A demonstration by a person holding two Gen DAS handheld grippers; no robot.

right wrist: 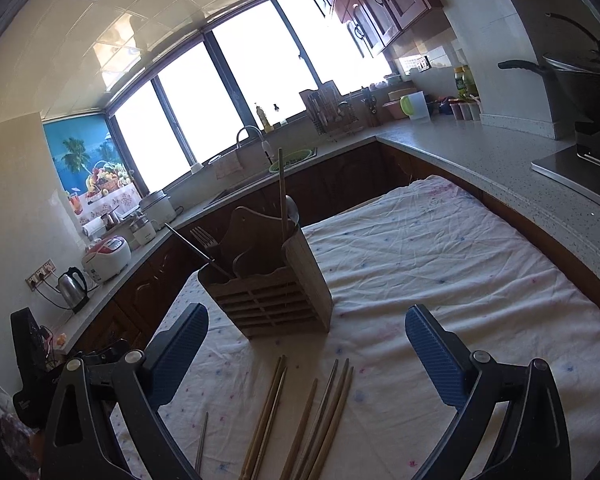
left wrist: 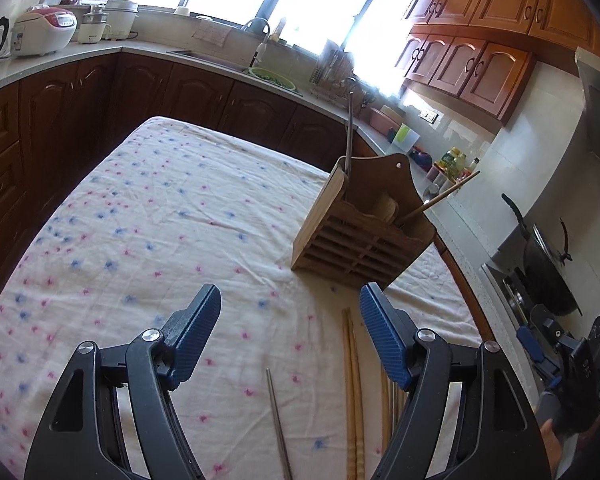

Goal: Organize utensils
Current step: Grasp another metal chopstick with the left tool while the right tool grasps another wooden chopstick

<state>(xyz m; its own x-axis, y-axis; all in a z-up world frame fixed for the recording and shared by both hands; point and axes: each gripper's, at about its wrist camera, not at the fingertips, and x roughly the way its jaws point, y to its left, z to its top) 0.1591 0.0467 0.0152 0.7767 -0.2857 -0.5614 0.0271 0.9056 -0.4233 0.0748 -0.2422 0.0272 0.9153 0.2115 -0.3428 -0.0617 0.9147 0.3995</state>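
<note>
Both grippers hang empty with fingers spread wide, left gripper and right gripper, above the loose chopsticks on the cloth, just in front of the wooden holder. Likely risks: the sticks lie close together, some touching, so a pinch may grab two or roll one aside, and a bump could tip the holder, which already holds a fork and some sticks. The chopsticks' long axes run roughly toward the holder, slightly fanned, tips nearest it.
</note>
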